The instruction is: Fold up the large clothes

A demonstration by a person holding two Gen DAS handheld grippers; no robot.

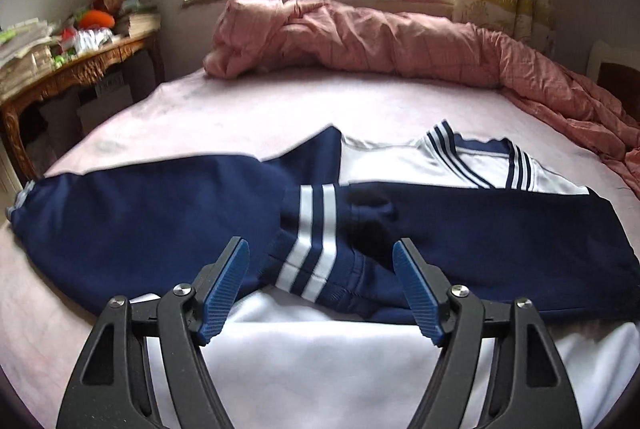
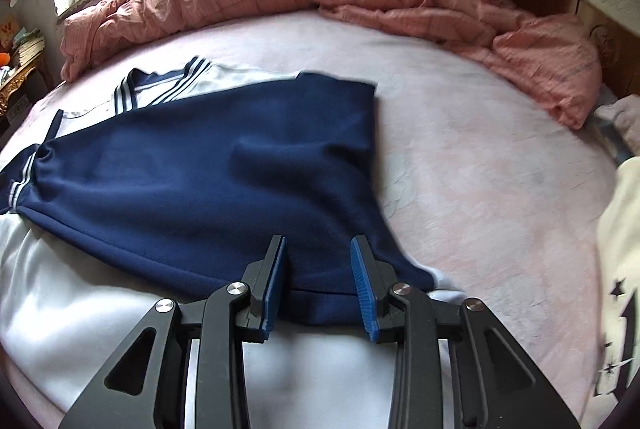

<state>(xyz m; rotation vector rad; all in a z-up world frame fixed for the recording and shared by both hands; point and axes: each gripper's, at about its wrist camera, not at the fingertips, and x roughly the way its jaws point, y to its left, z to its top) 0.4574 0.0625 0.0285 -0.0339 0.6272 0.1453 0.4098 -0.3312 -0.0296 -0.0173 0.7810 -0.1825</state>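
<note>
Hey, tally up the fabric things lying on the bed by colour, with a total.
Navy and white: 1, the jacket
Pink: 1, the quilt
Cream with dark stars: 1, a garment at the bed's edge
Total: 3

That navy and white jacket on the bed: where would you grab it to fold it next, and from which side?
Probably the near white hem of the jacket, taken from the near edge of the bed. Both navy sleeves already lie folded across the body, so the hem is the free edge left. Left tool and right tool are open just above it.
</note>
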